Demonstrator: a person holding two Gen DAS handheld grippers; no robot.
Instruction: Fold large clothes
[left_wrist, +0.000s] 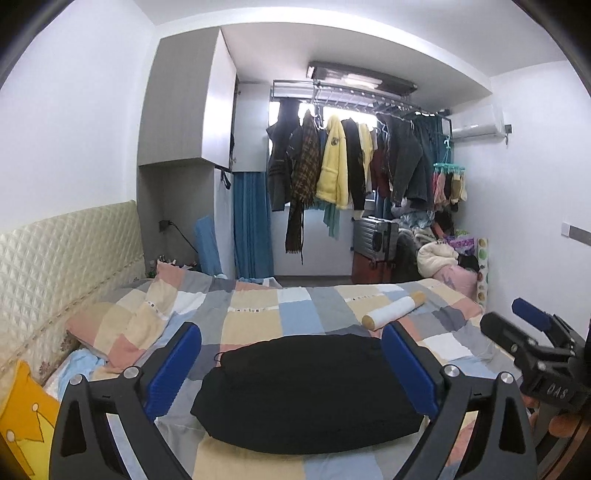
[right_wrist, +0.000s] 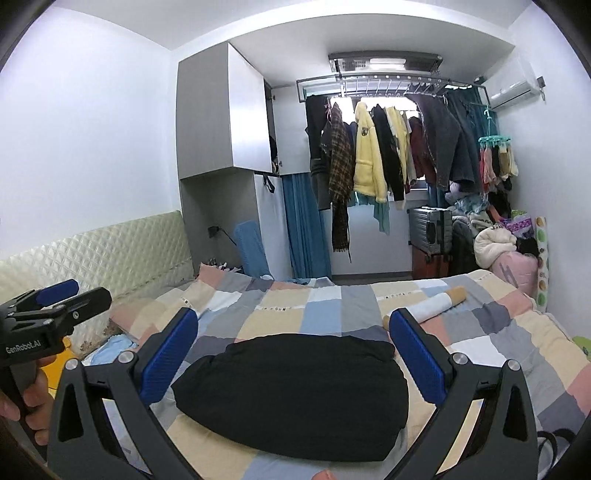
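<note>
A black garment (left_wrist: 306, 391), folded into a thick compact bundle, lies on the patchwork bed cover (left_wrist: 258, 317). It also shows in the right wrist view (right_wrist: 291, 395). My left gripper (left_wrist: 291, 354) is open and empty, held above the bundle with a blue-padded finger on each side of it in the picture. My right gripper (right_wrist: 293, 339) is open and empty, framing the same bundle. The right gripper also shows at the right edge of the left wrist view (left_wrist: 524, 325). The left gripper shows at the left edge of the right wrist view (right_wrist: 70, 295).
A white roll with tan ends (left_wrist: 393, 310) lies on the bed beyond the bundle. A quilted headboard (left_wrist: 62, 254) runs along the left. A yellow pillow (left_wrist: 22, 417) sits at the near left. Hanging clothes (left_wrist: 354, 162), a suitcase (left_wrist: 375, 236) and piled laundry (left_wrist: 439, 254) stand past the bed.
</note>
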